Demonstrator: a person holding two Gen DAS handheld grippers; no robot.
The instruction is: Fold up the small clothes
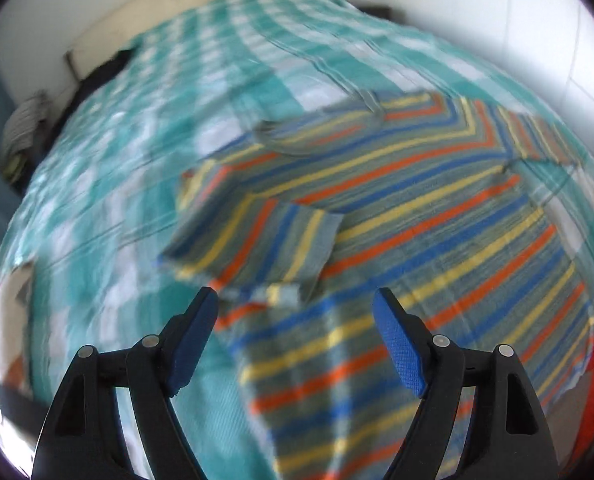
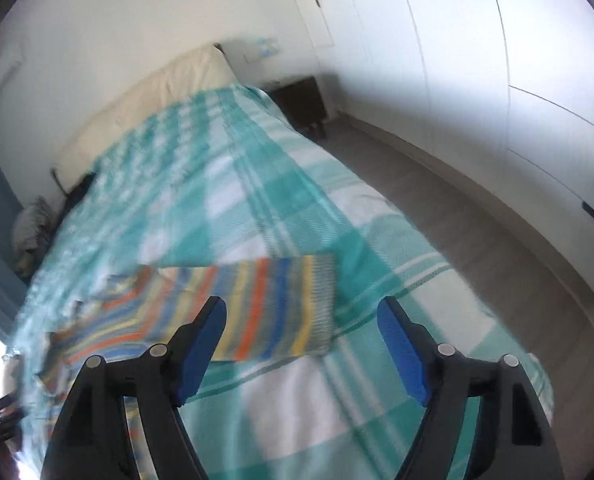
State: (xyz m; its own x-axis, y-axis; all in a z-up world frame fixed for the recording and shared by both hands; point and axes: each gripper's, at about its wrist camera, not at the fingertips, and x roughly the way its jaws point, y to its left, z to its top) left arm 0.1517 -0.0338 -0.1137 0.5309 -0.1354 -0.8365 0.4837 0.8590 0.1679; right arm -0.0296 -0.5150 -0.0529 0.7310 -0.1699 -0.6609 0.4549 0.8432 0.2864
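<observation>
A small striped shirt [image 1: 417, 208] in blue, orange, yellow and grey lies spread on the teal checked bedspread [image 1: 137, 160]. One sleeve [image 1: 253, 236] is folded in over its body. My left gripper [image 1: 297, 308] hovers above the shirt's lower part, jaws wide apart, nothing between them. In the right wrist view the same shirt [image 2: 257, 308] lies across the bedspread [image 2: 257, 200], its hem edge toward the right. My right gripper [image 2: 301, 316] stands open above and just in front of that edge, holding nothing. Both views are blurred by motion.
A cream headboard cushion [image 2: 145, 96] runs along the far end of the bed. A dark bedside table [image 2: 301, 100] stands beyond it. White wardrobe doors [image 2: 497, 80] and grey floor [image 2: 457, 216] lie to the right. Bundled cloth [image 1: 21, 128] sits at the bed's left side.
</observation>
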